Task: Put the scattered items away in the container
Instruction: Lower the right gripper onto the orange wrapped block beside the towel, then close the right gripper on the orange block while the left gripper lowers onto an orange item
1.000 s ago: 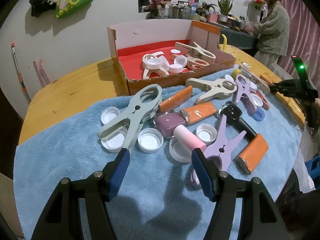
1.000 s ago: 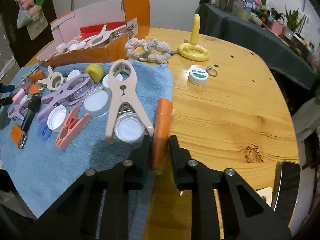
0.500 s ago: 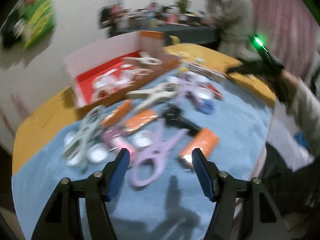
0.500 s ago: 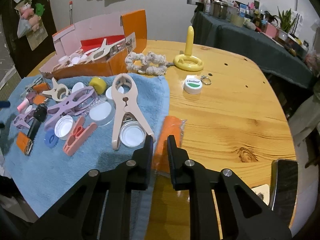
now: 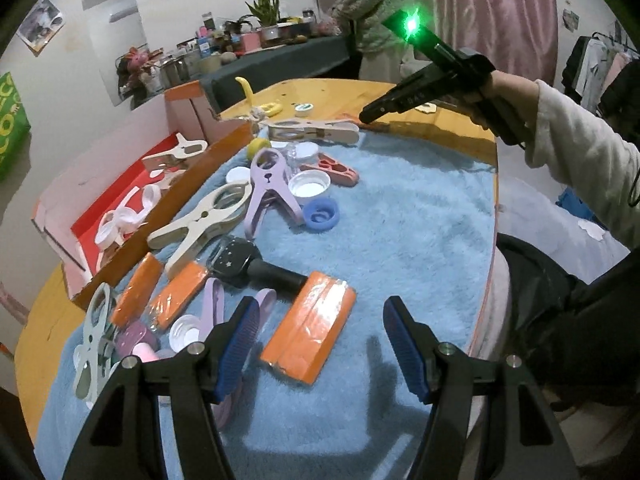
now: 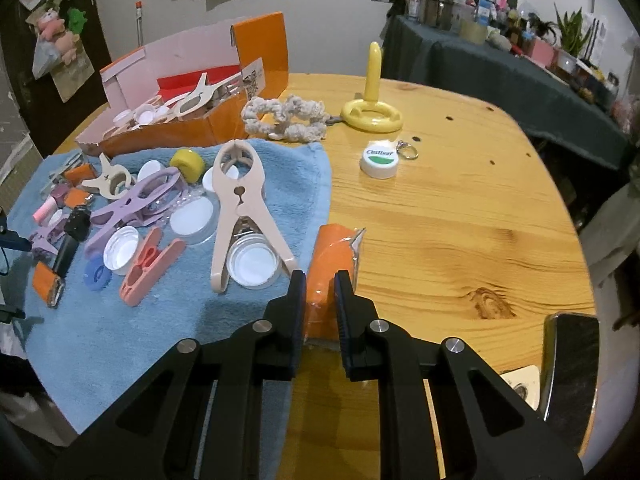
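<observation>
The left gripper (image 5: 316, 344) hangs wide open just above the fluffy blue towel (image 5: 400, 240), its blue-padded fingers (image 5: 236, 344) apart beside a flat orange plastic-wrapped packet (image 5: 308, 332) lying on the towel. The right gripper (image 6: 320, 304) is narrowed onto another orange wrapped packet (image 6: 334, 256) at the towel's edge on the round wooden table (image 6: 460, 220), its 2 fingers pressing both sides. The open cardboard box with red lining (image 6: 188, 120) stands at the table's far side, already holding white caps and beige clips. A large beige plastic clip (image 6: 240, 200) lies near the right gripper.
</observation>
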{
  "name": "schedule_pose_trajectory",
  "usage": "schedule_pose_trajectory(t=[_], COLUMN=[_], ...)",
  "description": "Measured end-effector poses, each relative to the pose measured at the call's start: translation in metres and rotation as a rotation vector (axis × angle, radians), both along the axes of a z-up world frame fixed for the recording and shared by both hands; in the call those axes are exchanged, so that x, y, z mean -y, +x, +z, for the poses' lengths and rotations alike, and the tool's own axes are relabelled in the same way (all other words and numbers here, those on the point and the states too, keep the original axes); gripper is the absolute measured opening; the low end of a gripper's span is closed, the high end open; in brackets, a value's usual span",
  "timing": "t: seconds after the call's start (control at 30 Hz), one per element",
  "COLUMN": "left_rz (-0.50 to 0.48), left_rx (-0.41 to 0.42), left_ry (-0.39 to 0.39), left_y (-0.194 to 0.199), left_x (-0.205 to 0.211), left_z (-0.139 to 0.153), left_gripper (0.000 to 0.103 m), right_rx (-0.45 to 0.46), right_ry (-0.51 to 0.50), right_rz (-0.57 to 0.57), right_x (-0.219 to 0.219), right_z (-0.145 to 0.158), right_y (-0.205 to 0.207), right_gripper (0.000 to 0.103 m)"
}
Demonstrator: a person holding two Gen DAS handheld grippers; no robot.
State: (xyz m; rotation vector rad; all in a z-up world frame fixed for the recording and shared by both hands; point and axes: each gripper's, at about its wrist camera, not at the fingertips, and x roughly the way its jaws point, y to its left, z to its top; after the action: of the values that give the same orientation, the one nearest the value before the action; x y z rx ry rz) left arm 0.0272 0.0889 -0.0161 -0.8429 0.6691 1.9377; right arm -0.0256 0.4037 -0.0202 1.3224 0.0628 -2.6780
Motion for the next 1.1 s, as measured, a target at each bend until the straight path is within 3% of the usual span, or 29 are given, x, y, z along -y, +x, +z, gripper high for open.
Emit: schedule_pose_trajectory(t=[0.27,0.37,0.4,0.43,0.47,0.7,0.83,0.87,0.9,1.1], left_rz=[-0.055,-0.055,-0.056,-0.057,-0.056,-0.059,-0.063,-0.065,-0.063,-0.062], left_rx=[0.025,0.039,0.042,0.043,0.043,0.055,0.056,0.064,0.098,0.098], left_ry=[-0.007,-0.015,-0.018,-0.019,-0.022,-0.013,-0.013,-0.016,-0.028,-0.016], left_y=[-0.007,-0.01,-0.011,-0.011,-0.012,-0.017,-0.019,-0.02,-0.023,-0.023], left_x=[-0.007,-0.008,-0.009,-0.009,-0.009,-0.01,-0.011,-0.011,-0.012,-0.011], left_z=[-0.005,-0.009,-0.01,-0.011,-0.012,-0.014,-0.014,-0.015,-0.018,-0.021], left_gripper=[0.067,0.067,0.067,0.067,0.067,0.067,0.061,0.048,0.044,0.044], right_rx=[0.007,0.017,0.024,0.034,0.034,0.036,0.024,0.029,0.031,0.034], right_ry=[-0.015,-0.008,-0.004,-0.002,-0.003,0.018,0.008,-0.003,-0.007,-0.024], right_rz=[-0.005,-0.018,-0.022,-0.023,-0.021,-0.027,-0.026,-0.023,-0.023,-0.008], right_x=[0.001,0.0,0.0,0.0,0.001,0.004,0.003,0.003,0.002,0.003], right_z=[-0.003,-0.004,-0.005,-0.007,-0.008,-0.016,-0.015,-0.015,-0.015,-0.012], right_y=[0.0,-0.001,-0.002,-0.002,-0.001,-0.001,-0.002,-0.003,-0.003,-0.002], right_gripper=[0.015,0.024,0.042,0.073,0.083,0.082,0.059,0.058,0.055,0.032])
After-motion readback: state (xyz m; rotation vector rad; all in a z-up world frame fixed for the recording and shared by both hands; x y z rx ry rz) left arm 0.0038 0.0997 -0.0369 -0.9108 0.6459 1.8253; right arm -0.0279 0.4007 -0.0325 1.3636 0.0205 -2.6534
